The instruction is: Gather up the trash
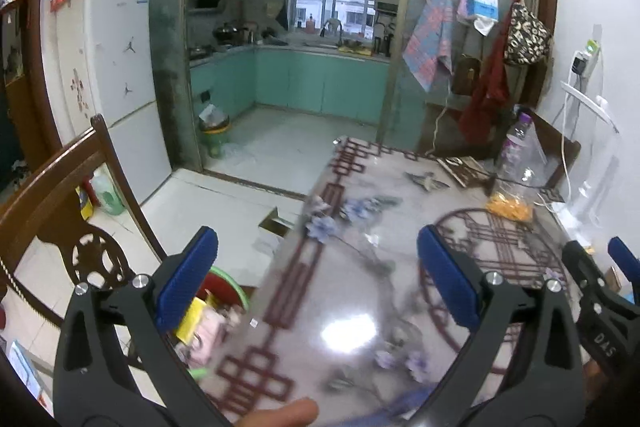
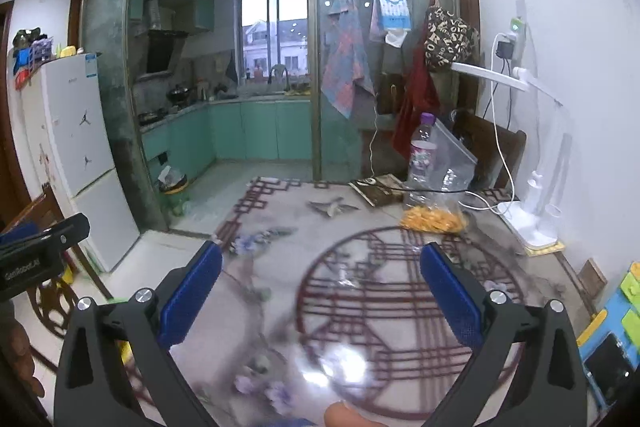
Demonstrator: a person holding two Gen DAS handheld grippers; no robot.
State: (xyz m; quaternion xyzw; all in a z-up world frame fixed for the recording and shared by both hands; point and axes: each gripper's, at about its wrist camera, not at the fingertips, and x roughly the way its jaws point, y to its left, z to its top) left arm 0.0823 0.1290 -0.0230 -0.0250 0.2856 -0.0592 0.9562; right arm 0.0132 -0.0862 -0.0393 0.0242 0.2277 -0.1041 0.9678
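Both grippers hover over the near end of the table (image 2: pixel 280 259), jaws spread wide with nothing between them: the left gripper (image 1: pixel 318 279) sits at the table's left edge, the right gripper (image 2: pixel 320 291) further in over the round red pattern. Below the left edge, down by the left gripper's near finger, a bin (image 1: pixel 224 281) with a green rim holds yellow and pink scraps. Farther across the table, toward its far right corner, lie the likely targets: a clear bag (image 2: pixel 434 217) with orange bits inside, lying flat, and just behind it, touching or nearly so, an upright bottle (image 2: pixel 420 155) with a purple cap, its long axis vertical. A white lamp (image 2: pixel 536 203) stands to the right of them at the wall. From the right gripper the bag lies ahead and slightly right; from the left gripper it is well off to the right. The right hand looks nearer, so the reach probably falls to it, with the bin then lying back across the table's left edge.
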